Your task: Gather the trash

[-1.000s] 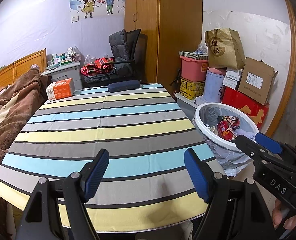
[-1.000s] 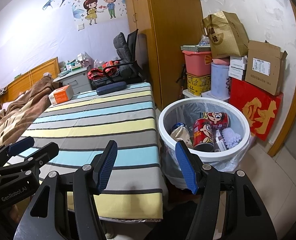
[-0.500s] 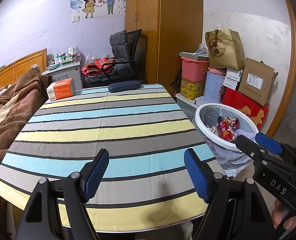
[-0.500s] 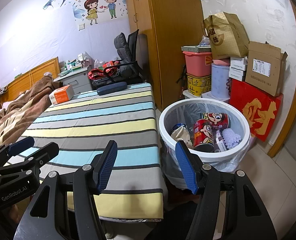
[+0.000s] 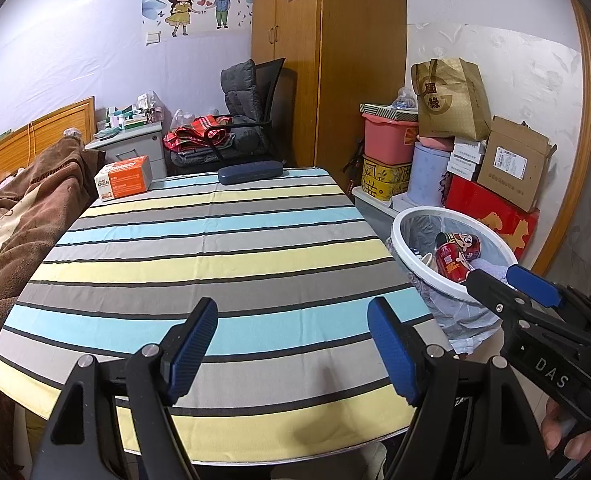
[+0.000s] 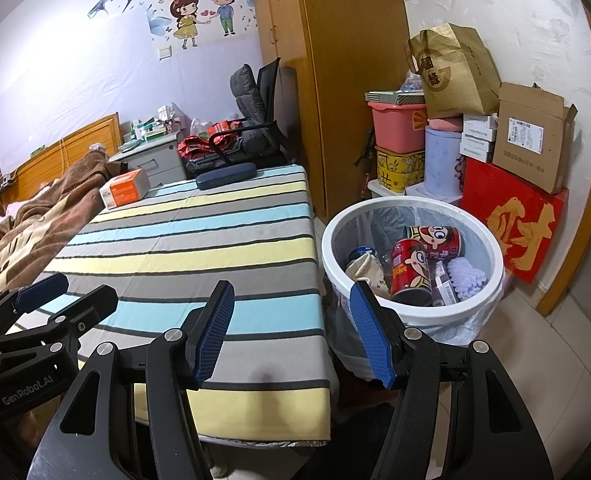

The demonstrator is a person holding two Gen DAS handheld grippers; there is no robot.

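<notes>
A white round bin (image 6: 327, 240) lined with a plastic bag stands on the floor right of the striped table (image 6: 195, 240). Inside lie two red cartoon cans (image 6: 409, 268), a purple fluffy thing and other scraps. My right gripper (image 6: 291, 320) hangs open and empty over the table's near right corner, next to the bin. My left gripper (image 5: 293, 340) is open and empty above the table's front edge. The bin (image 5: 395, 240) and a can (image 5: 451, 260) also show in the left wrist view, partly behind the right gripper (image 5: 515, 284).
An orange box (image 5: 125, 178) and a dark blue case (image 5: 251, 171) rest at the table's far end. A brown blanket (image 5: 23, 208) lies on the bed at left. Stacked boxes and a paper bag (image 6: 451, 72) crowd the wall behind the bin. A chair and wardrobe stand beyond.
</notes>
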